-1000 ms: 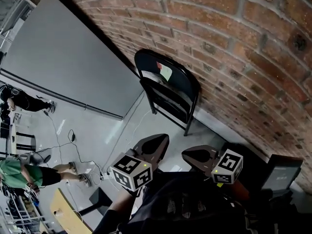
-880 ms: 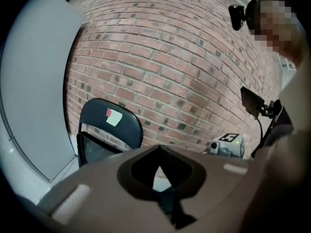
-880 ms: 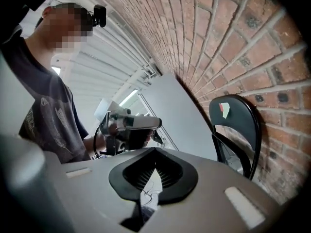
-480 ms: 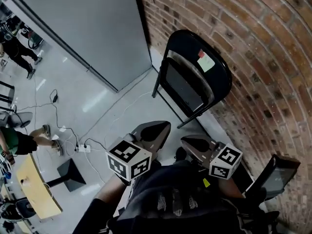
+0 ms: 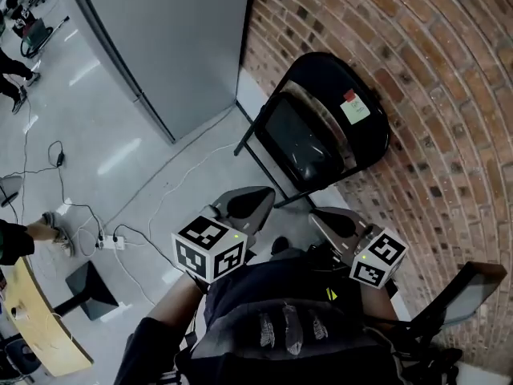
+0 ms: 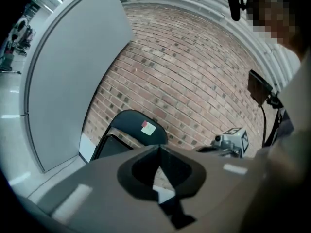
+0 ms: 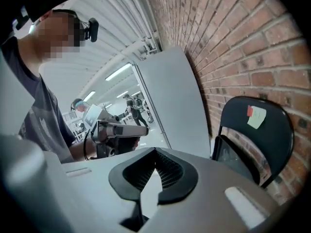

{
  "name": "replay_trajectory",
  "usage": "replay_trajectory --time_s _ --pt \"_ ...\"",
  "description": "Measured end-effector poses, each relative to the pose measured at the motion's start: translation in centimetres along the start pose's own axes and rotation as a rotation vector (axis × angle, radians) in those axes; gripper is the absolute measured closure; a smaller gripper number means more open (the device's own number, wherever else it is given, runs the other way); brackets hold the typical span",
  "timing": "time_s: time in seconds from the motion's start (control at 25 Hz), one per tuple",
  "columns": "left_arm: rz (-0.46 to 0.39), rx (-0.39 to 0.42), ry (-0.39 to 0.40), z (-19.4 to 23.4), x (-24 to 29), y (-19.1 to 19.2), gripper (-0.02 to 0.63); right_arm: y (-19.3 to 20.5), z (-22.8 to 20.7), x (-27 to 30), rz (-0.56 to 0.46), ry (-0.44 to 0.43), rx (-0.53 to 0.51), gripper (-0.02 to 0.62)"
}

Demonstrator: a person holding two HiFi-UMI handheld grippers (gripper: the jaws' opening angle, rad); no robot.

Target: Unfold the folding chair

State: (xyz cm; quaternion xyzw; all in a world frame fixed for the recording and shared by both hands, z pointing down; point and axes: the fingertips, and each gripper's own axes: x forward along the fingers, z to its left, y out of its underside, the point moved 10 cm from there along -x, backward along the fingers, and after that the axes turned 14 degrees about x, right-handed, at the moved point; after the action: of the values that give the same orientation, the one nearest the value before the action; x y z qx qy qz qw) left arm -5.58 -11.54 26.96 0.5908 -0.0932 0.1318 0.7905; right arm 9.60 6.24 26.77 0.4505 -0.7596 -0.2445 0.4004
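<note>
Brick wall (image 5: 417, 70) fills the right of my head view, and a tall grey panel (image 5: 176, 38) stands beside it at upper left. Below I note a pale, glossy floor (image 5: 104, 143), with thin cables (image 5: 61, 184) trailing across it to a power strip (image 5: 112, 242). The folding chair (image 5: 321, 127) is black and stands folded on that floor with its back against the brick, just past the panel's edge. Its seat lies flat up against the frame. I hold the left hand-held gripper (image 5: 255, 199) and the right hand-held gripper (image 5: 327, 219) side by side in front of the chair, apart from it and touching nothing. Each gripper view shows the jaws pressed together with nothing between them. A pale note (image 5: 355, 107) with a red tab is stuck on the chair's backrest.
</note>
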Motion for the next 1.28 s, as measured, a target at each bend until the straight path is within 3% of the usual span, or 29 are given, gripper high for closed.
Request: replay_trajectory --time_s 0.24,0.36,0.6,0.76,0.96,1.04,1.28 --pt "0.038 0.007 0.060 0.3 4.1 -0.8 0.604 -1.7 -1.8 -1.6 0.001 0.056 -0.076 0.594" --pt "0.068 0.021 0.045 -0.2 6.7 -1.1 0.604 -2.6 -4.6 -2.4 -0.015 0.102 -0.116 0.594" --pt "0.136 -0.008 0.026 -2.6 13.2 -1.4 0.604 -3.7 -12.0 -5.5 -0.006 0.125 -0.094 0.594" --pt "0.231 -0.003 0.018 -2.9 17.9 0.0 0.604 -2.6 -17.3 -7.2 -0.035 0.253 -0.052 0.594" --pt "0.302 -0.047 0.029 -2.2 23.7 1.6 0.604 -2.7 -22.7 -9.8 -0.148 0.427 0.025 0.585" --pt "0.331 -0.086 0.029 -1.5 25.8 2.4 0.604 -2.4 -24.3 -10.2 -0.141 0.460 0.054 0.401" --pt "0.386 -0.126 -0.018 0.8 30.5 4.8 0.604 -1.3 -28.2 -10.0 -0.147 0.529 0.134 0.316"
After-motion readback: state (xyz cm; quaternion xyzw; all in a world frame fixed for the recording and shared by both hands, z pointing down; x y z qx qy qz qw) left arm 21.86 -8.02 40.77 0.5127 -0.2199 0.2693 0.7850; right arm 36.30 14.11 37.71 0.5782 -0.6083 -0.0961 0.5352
